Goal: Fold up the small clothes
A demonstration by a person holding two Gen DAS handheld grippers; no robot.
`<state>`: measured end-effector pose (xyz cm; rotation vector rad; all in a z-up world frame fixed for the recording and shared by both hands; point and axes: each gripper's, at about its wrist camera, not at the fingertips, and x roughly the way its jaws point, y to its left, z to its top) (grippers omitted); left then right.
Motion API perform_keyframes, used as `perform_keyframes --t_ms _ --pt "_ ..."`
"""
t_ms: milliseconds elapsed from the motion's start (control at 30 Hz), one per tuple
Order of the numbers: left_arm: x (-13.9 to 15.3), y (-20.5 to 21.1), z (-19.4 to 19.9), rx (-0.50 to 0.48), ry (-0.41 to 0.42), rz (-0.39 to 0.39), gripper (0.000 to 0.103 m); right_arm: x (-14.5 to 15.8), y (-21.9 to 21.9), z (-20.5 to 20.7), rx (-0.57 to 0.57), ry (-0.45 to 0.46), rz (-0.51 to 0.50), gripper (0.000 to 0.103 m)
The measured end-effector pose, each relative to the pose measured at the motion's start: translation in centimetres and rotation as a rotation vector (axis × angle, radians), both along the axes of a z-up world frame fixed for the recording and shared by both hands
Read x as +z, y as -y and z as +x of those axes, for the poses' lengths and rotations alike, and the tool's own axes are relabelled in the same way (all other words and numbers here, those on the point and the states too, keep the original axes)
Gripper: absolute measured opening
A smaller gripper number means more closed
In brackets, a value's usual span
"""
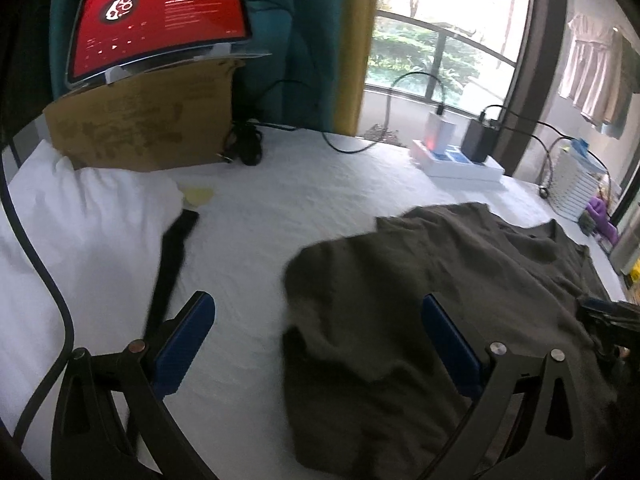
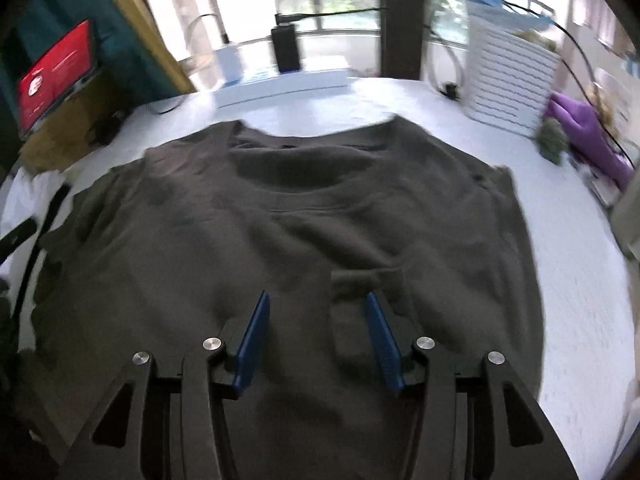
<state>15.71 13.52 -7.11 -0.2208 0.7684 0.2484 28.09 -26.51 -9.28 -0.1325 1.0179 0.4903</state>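
Note:
A dark olive shirt point(image 2: 304, 208) lies spread on the white bed sheet point(image 2: 568, 248), neckline toward the window. My right gripper point(image 2: 318, 304) hovers over the shirt's near part, its blue pads apart and nothing pressed between them. In the left wrist view the same shirt point(image 1: 420, 288) lies rumpled at the right, its left edge bunched. My left gripper point(image 1: 318, 310) stands wide open above that edge: the left pad is over bare sheet point(image 1: 248, 232), the right pad over the cloth. The other gripper's dark body point(image 1: 608, 316) shows at the far right.
A white pillow point(image 1: 80, 216) and a black strap point(image 1: 172, 264) lie at the left. Behind stand a cardboard box point(image 1: 140, 120) with a red-screened tablet point(image 1: 160, 20), chargers on a white box point(image 1: 460, 160), cables, and a white slatted basket point(image 2: 508, 84) beside purple cloth point(image 2: 588, 136).

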Motion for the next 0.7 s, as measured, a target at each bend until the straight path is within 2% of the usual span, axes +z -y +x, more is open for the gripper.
perform_keyframes --t_ms 133,167,200,267,400,467,533,567,600,633,667,700 --pt "-0.6 -0.9 1.1 -0.013 -0.035 0.014 0.102 1.8 2.1 -0.2 -0.111 0.074 -0.013 0.055" --pt "-1.0 -1.0 1.4 -0.025 -0.047 0.02 0.102 1.8 2.9 0.0 -0.14 0.075 -0.023 0.063" --pt "-1.4 -1.0 1.7 -0.034 -0.06 0.018 0.102 1.2 3.5 0.3 -0.155 0.05 -0.024 0.067" --pt "-2.0 -1.2 2.4 -0.056 -0.081 -0.006 0.102 -0.2 3.8 0.6 -0.153 -0.015 -0.029 0.067" --pt "-3.3 -0.9 3.2 -0.102 -0.12 -0.008 0.098 -1.0 1.5 -0.5 -0.049 -0.044 0.031 0.067" --pt "-3.8 -0.8 3.4 -0.108 -0.142 -0.008 0.084 -0.7 -0.5 -1.1 0.026 -0.033 0.045 0.067" --pt "-4.2 -0.6 3.3 -0.107 -0.145 0.002 0.074 0.0 -1.2 -1.3 0.045 -0.006 0.047 0.067" --pt "-4.2 -0.4 3.0 -0.115 -0.135 0.011 0.06 0.5 -1.4 -1.6 0.048 0.013 0.05 0.067" --pt "-4.1 -0.2 2.8 -0.125 -0.131 0.019 0.052 0.8 -1.3 -1.5 0.044 0.027 0.052 0.067" --pt "-4.0 -0.1 2.7 -0.134 -0.128 0.016 0.032 1.2 -1.1 -1.5 0.032 0.04 0.054 0.067" --pt "-3.9 -0.1 2.4 -0.143 -0.125 0.001 0.02 1.6 -0.6 -1.5 0.014 0.052 0.052 0.067" --pt "-3.8 -0.1 2.3 -0.145 -0.121 -0.006 0.015 1.9 -0.2 -1.4 0.005 0.057 0.051 0.067"
